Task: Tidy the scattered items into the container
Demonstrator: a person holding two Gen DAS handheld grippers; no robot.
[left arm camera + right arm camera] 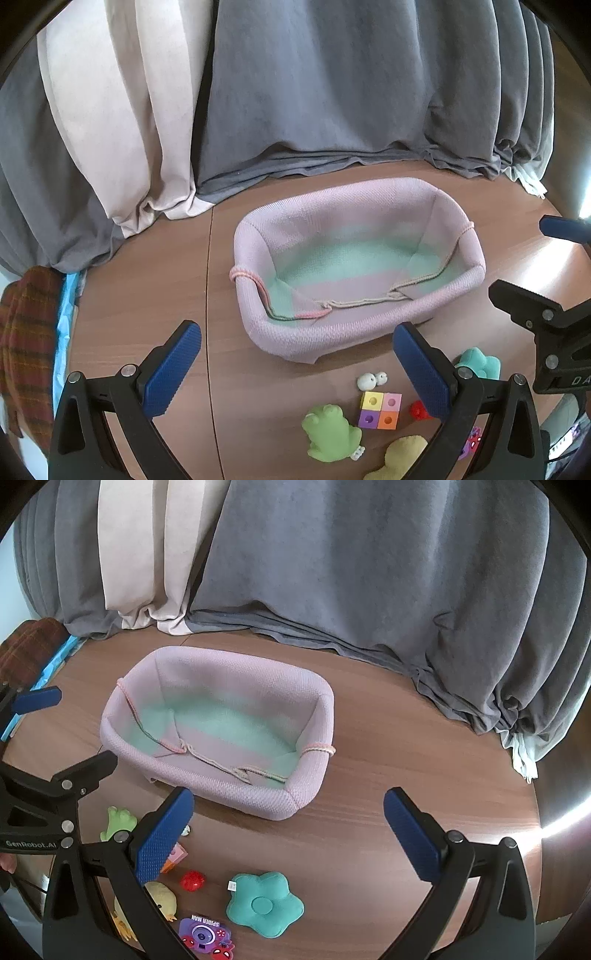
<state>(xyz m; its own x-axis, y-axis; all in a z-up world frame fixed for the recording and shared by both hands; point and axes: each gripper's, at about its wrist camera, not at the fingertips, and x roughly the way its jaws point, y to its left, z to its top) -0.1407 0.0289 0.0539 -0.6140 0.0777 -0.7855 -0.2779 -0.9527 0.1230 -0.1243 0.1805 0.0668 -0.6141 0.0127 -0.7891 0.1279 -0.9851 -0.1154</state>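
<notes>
Basket: a soft pink knitted basket (360, 266) with a green bottom sits on the wooden counter (147, 280), nothing inside it; a loose cord lies along its near wall.
Basket axis: its long side runs left to right across both views, with the near long wall facing the claws.
Toys: a cluster lies on the counter just in front of that near wall: a green frog (330, 432), a four-colour block (379, 410), two small white eyeball beads (370, 380), a red ball (192, 880), a yellow duck (162, 901), a teal flower cushion (264, 902) and a purple Spider-Man sticker (205, 936).
Left claw: left claw (297, 369), jaws wide apart, holding nothing, above the counter with the frog and block below and between its fingers.
Right claw: right claw (288, 834), jaws wide apart, holding nothing; the flower cushion lies below and between its fingers, toward the camera.
Key relation: every toy sits on the near side of the basket, so each claw likely has to drop back and down toward itself to pick, then carry forward over the near wall.
Nearer arm: the left looks better placed for the frog and block, the right for the cushion; the red ball and duck lie between the two.
Risk: the toys are crowded, so a wide claw may nudge a neighbour.
</notes>
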